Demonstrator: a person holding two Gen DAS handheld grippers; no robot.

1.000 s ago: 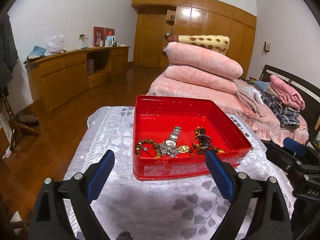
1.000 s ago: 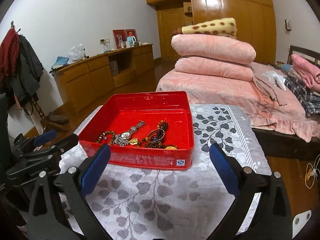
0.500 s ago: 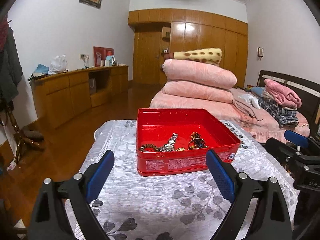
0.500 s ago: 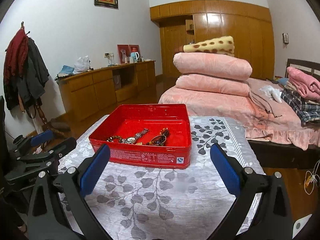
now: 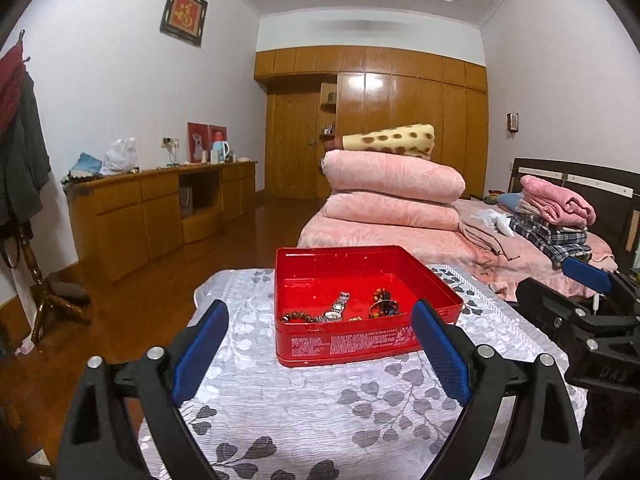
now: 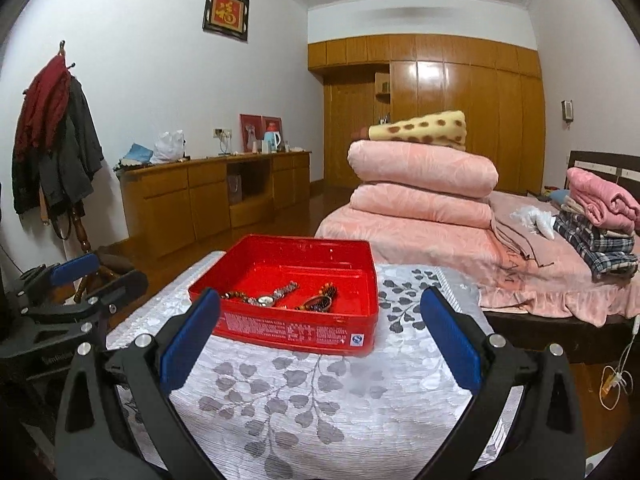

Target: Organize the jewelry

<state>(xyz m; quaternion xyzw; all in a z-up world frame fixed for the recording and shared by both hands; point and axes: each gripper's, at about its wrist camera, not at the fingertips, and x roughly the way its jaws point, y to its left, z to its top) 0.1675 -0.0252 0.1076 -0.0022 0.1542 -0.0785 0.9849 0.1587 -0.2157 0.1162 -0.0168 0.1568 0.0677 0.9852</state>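
Jewelry (image 5: 340, 312) in red tin (image 5: 360, 344); both tongs (image 5: 320, 354) (image 6: 320, 340) wide, empty; bed (image 6: 420, 240) behind.

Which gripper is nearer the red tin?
Roughly equal. Left gripper faces the red tin squarely; right gripper sits off its right corner. Both open, short of it.

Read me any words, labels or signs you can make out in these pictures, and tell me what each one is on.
"福", gold on red: framed wall picture.
"DAS", embossed, partly cut off: black body of the right gripper, seen from the left wrist.
White print panels: side wall of the red rectangular metal tin; too small to read.
Small blue-and-white round mark: the tin's right corner; letters not legible.
Embossed word: black body of the left gripper; too blurred to read.
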